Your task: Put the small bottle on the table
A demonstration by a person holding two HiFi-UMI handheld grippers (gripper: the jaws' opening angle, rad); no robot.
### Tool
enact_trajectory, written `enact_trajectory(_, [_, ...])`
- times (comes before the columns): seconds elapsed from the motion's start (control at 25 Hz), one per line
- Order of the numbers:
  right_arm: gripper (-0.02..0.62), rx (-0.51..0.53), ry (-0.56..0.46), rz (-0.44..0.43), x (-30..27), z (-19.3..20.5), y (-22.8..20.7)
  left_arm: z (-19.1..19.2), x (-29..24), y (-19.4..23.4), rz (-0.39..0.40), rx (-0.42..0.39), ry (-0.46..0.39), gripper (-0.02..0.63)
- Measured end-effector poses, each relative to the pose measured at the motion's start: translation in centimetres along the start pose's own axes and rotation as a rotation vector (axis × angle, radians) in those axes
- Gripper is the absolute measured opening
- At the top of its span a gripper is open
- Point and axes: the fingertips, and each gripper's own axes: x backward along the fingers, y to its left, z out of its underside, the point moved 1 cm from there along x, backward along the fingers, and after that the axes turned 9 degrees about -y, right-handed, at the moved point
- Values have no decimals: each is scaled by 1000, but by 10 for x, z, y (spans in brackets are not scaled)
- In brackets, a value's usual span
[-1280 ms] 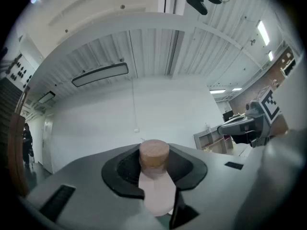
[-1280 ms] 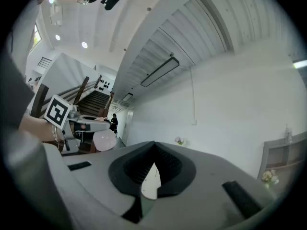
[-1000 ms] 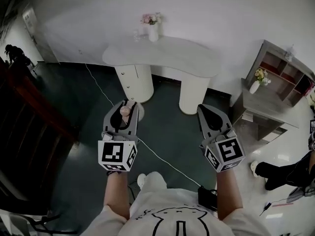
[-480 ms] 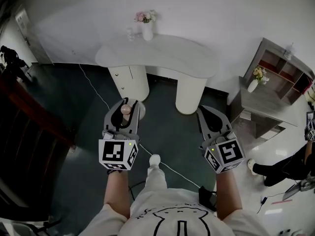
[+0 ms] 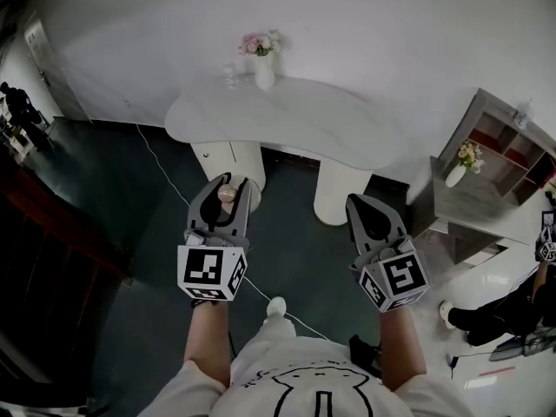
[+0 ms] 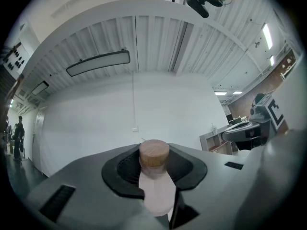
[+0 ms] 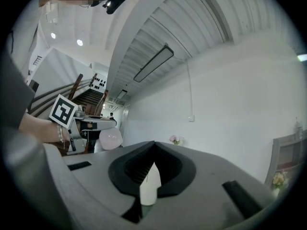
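My left gripper (image 5: 228, 184) is shut on a small pale pink bottle (image 5: 226, 195) with a wooden cork. In the left gripper view the bottle (image 6: 156, 186) stands upright between the dark pads, with its cork (image 6: 154, 153) above them. The right gripper view also shows the bottle (image 7: 111, 139), off to the left. My right gripper (image 5: 366, 205) is held level beside the left one, its jaws together with nothing in them. Ahead stands the white curved table (image 5: 321, 120) on two round pillars. Both grippers are short of its near edge, over the dark floor.
A white vase of pink flowers (image 5: 264, 62) and a small glass item (image 5: 230, 77) stand at the table's back left. A grey shelf unit (image 5: 499, 150) with a yellow-flower vase (image 5: 460, 165) is at the right. A cable (image 5: 165, 168) crosses the floor. A dark wooden staircase (image 5: 52, 241) is on the left, and a person (image 5: 508, 311) on the right.
Both grippers have moved forward toward the table, which now sits closer in the head view. The left gripper's hold on the bottle is unchanged.
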Motion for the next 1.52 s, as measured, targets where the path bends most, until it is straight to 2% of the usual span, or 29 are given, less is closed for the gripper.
enact_trajectory(0.68, [-9, 3, 57, 21, -211, 59, -72, 87, -186, 127, 31, 49, 17, 123])
enact_trajectory(1.04, [-8, -24, 66, 17, -280, 83, -84, 115, -233, 174, 21, 46, 26, 123])
enact_trajectory(1.28, [-9, -41, 82, 3, -312, 106, -99, 142, -255, 192, -3, 60, 52, 123])
enact_trajectory(1.52, [-9, -68, 81, -9, -355, 128, -130, 169, -300, 199, -8, 51, 72, 123])
